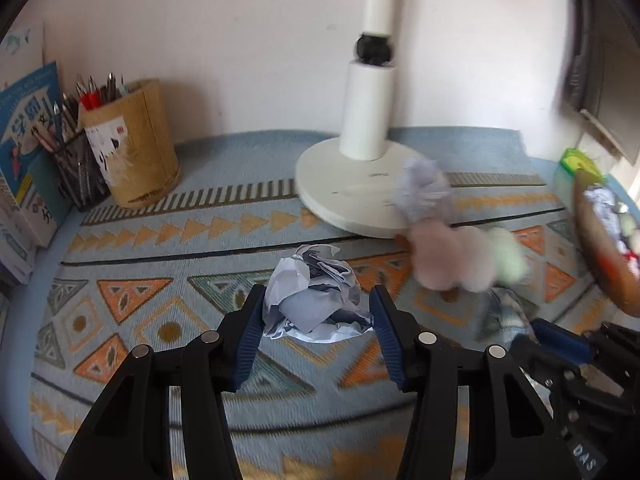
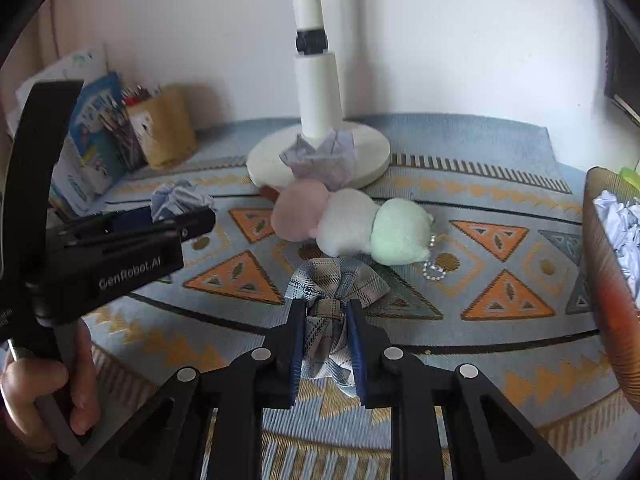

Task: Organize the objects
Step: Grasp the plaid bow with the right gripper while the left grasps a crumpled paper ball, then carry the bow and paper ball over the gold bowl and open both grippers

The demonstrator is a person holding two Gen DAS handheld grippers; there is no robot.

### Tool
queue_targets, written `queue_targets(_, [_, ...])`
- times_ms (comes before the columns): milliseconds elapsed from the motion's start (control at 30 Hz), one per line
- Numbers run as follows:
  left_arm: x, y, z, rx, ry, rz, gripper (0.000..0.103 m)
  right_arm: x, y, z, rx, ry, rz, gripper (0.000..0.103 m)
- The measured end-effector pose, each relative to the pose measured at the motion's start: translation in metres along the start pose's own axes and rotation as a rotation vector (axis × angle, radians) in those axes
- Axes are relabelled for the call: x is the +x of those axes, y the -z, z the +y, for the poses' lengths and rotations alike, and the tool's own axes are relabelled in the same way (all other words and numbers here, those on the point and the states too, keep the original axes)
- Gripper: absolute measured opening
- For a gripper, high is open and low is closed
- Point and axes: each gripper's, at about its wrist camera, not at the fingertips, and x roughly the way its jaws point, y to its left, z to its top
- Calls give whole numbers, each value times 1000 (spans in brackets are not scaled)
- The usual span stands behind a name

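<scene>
A crumpled pale-blue paper ball (image 1: pixel 316 296) lies on the patterned mat between the blue pads of my left gripper (image 1: pixel 318 292), which press on both its sides. The right wrist view shows that paper ball (image 2: pixel 180 198) just past the left gripper's fingers (image 2: pixel 200 218). My right gripper (image 2: pixel 326 305) is shut on the knot of a grey plaid bow (image 2: pixel 336 280), low over the mat. A pink, white and green plush toy (image 2: pixel 348 228) lies just beyond the bow. Another crumpled paper (image 2: pixel 320 156) rests on the lamp base.
A white lamp base (image 2: pixel 372 148) with its post stands at the back centre. A bamboo pen pot (image 1: pixel 136 148), a mesh pen holder (image 1: pixel 76 168) and books (image 1: pixel 28 128) line the back left. A brown basket (image 2: pixel 608 280) holding crumpled papers stands at the right. A hand (image 2: pixel 40 384) grips the left tool.
</scene>
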Motion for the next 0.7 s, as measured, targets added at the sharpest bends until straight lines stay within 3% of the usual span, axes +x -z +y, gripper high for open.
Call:
queue_targets(133, [-55,19,-18,-17,67,-57,49,-56,25,-22,42,-27,-50,20])
queue_targets(233, [-82,45,-37,-43,126,-56,49,-78,50,-36,72,-29,-35,20])
queue_targets(400, [-83,82,-70,-17,131,-35,49,-74,77,-49,110,-18,31,20])
queue_targets(533, [-73,92,-79,1,93,-2,49,-70,85,-53,101,-24,39,21])
queue_targets(600, [-74,93,-79,10,84,-14,51,-73,86,-55,103,-48,47,26])
queue_targets(700, [-65,94,-76,-8,83,25,51,-78,91,-55,88,0,45,55])
